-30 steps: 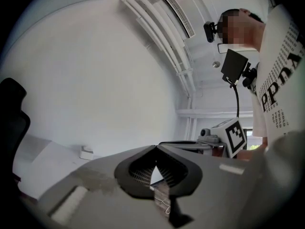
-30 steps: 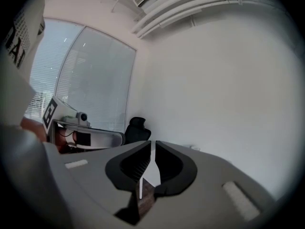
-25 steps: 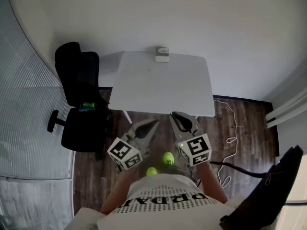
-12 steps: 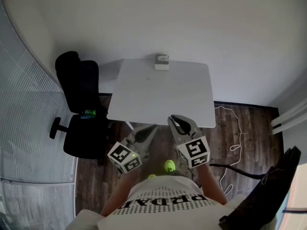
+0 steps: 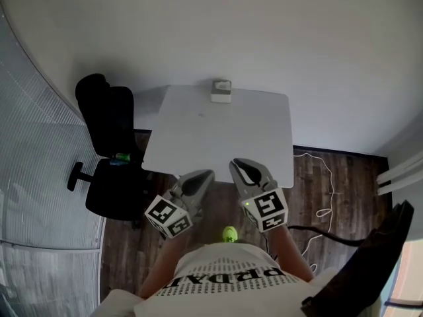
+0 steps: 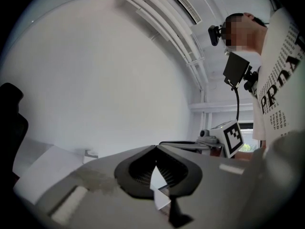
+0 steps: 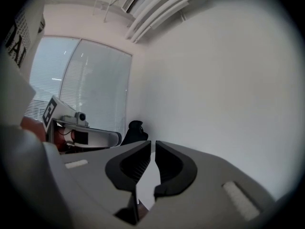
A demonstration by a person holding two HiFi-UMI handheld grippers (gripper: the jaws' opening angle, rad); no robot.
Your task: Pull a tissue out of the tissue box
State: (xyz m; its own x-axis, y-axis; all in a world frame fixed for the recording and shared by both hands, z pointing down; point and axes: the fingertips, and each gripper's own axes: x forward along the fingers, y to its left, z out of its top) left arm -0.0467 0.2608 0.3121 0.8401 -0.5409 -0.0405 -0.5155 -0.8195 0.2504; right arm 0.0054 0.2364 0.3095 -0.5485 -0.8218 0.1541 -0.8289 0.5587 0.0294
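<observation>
Atop one white table (image 5: 218, 137) sits one tissue box (image 5: 221, 91).

The head camera looks from high above, steeply down on the white table (image 5: 218, 131) just ahead. The left gripper view sits close behind the left gripper (image 6: 155, 147) and faces about level toward the wall (image 6: 95, 80); the right gripper view does likewise along the right gripper (image 7: 153, 142). Each shows the other gripper at its side. Table and black chair (image 7: 135, 130) appear from above too.
</observation>
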